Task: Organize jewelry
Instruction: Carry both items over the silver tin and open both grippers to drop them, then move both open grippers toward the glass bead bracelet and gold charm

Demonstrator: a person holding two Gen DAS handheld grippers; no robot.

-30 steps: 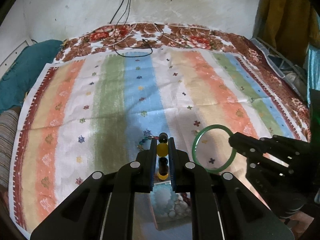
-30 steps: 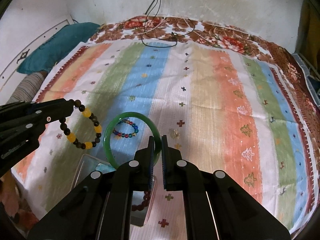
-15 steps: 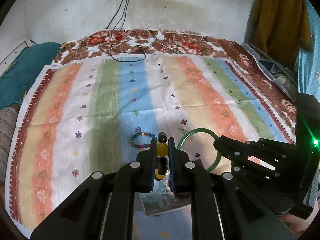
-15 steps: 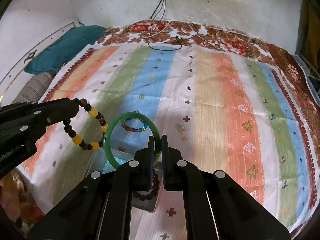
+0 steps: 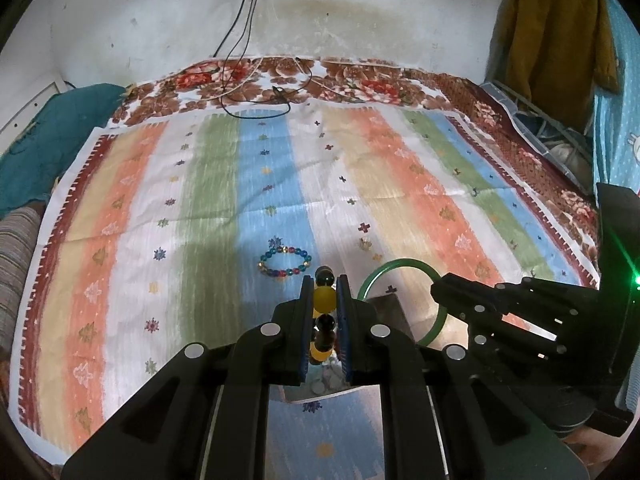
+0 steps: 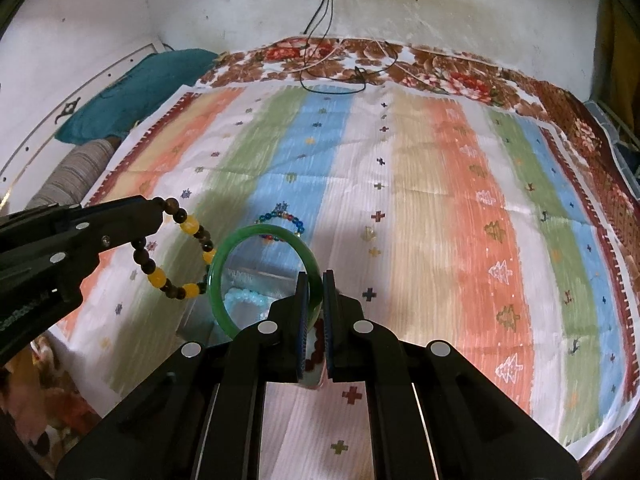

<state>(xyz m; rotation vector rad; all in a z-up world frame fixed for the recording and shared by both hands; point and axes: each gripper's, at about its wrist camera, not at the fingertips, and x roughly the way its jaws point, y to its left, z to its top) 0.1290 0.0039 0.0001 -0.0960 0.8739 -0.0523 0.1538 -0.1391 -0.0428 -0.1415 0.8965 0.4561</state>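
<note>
My left gripper (image 5: pixel 324 286) is shut on a bracelet of yellow and dark beads (image 5: pixel 323 298), which hangs as a loop (image 6: pixel 157 278) in the right wrist view. A green bangle (image 6: pixel 215 280) stands upright with my right gripper (image 6: pixel 316 280) shut on its rim. The bangle (image 5: pixel 394 264) also shows in the left wrist view, to the right of the left fingers. Both grippers hover over a clear box (image 6: pixel 256 280) with a pale blue bead bracelet (image 6: pixel 244 300) and a reddish bead bracelet (image 6: pixel 316 344) in it. A multicoloured bead bracelet (image 5: pixel 285 262) lies on the cloth just beyond.
A striped cloth (image 5: pixel 400 184) covers a floral bedspread (image 5: pixel 360 80). A small gold piece (image 5: pixel 365 243) lies right of the multicoloured bracelet. Cables (image 5: pixel 256 96) trail from the wall at the far edge. A teal pillow (image 5: pixel 48 140) sits left, hanging clothes (image 5: pixel 556 40) right.
Both grippers have drawn back toward the near edge of the cloth with their jewellery. The multicoloured bracelet now lies farther ahead, and the clear box sits more fully under the fingers.
</note>
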